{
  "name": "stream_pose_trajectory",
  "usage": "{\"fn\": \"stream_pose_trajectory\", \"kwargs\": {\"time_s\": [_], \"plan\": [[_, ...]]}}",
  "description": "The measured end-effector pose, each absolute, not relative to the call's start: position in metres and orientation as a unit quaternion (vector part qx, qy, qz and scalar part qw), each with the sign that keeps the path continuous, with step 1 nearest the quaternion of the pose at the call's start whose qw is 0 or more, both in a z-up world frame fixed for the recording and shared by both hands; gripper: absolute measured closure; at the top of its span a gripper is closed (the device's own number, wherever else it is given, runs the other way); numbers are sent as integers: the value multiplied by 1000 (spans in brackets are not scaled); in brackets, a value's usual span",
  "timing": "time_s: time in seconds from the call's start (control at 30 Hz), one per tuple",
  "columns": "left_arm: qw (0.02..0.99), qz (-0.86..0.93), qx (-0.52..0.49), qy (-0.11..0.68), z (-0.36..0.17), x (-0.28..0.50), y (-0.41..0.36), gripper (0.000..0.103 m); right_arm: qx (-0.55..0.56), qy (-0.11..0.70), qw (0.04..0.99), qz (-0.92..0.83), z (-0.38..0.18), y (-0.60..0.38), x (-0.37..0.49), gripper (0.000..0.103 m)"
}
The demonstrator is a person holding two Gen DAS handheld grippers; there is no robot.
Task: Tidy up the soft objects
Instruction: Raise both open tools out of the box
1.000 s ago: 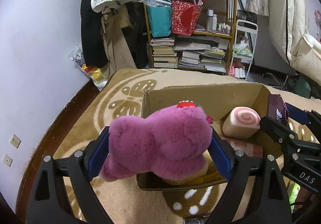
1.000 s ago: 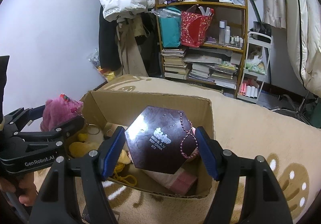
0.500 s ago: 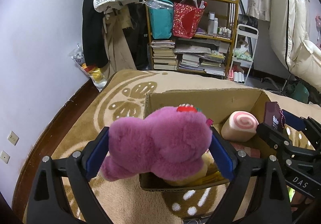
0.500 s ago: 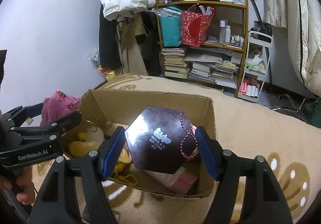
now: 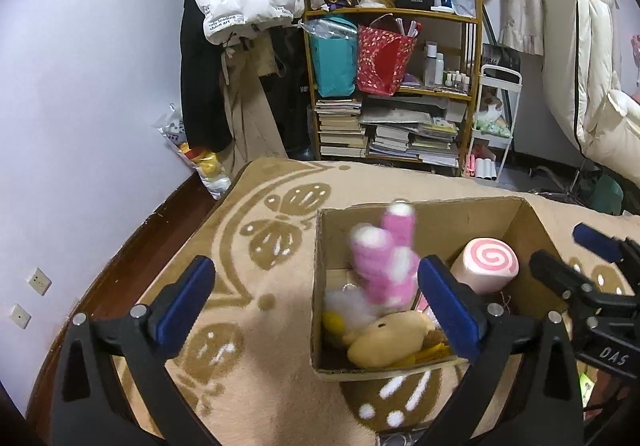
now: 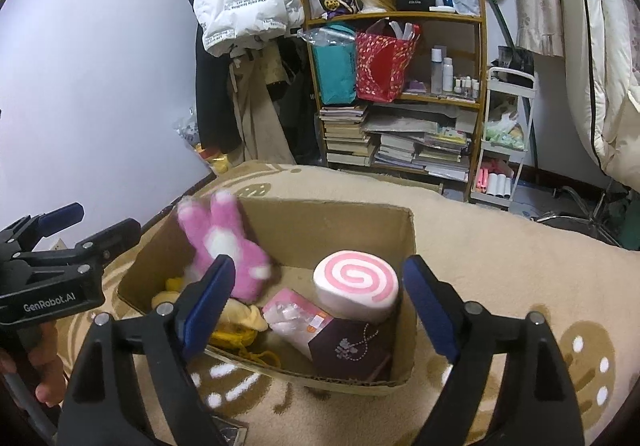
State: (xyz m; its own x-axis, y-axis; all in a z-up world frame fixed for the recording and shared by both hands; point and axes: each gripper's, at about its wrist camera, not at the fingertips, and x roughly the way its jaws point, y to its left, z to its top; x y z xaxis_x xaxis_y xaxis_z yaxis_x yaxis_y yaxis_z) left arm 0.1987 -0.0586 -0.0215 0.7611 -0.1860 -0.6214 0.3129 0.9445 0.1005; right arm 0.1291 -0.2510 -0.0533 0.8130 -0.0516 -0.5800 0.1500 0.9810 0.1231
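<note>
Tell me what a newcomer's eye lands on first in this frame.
A blurred pink plush toy tumbling into the left end of the cardboard box on the patterned rug. Beside it sits a pink-swirl roll cushion, while the left gripper and right gripper are opening with nothing between their jaws.

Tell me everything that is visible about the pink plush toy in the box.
The pink plush toy is fluffy, bright pink with white patches on its limb tips and middle. It looks motion-blurred, limbs pointing up, at the left side of the cardboard box, above a yellow plush. No gripper holds it.
</note>
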Motion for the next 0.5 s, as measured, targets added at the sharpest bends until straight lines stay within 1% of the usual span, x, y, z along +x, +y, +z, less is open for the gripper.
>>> {"fn": "stream_pose_trajectory", "kwargs": {"time_s": [0.03, 0.17, 0.5], "plan": [[933, -130, 100, 319, -20, 198, -58, 2, 81, 299, 949, -54, -51, -251, 127, 11], [934, -128, 94, 320, -15, 191, -52, 0, 80, 295, 950, -62, -43, -250, 116, 1], [935, -130, 110, 312, 2, 162, -47, 0, 90, 307, 945, -72, -25, -252, 92, 0]]}}
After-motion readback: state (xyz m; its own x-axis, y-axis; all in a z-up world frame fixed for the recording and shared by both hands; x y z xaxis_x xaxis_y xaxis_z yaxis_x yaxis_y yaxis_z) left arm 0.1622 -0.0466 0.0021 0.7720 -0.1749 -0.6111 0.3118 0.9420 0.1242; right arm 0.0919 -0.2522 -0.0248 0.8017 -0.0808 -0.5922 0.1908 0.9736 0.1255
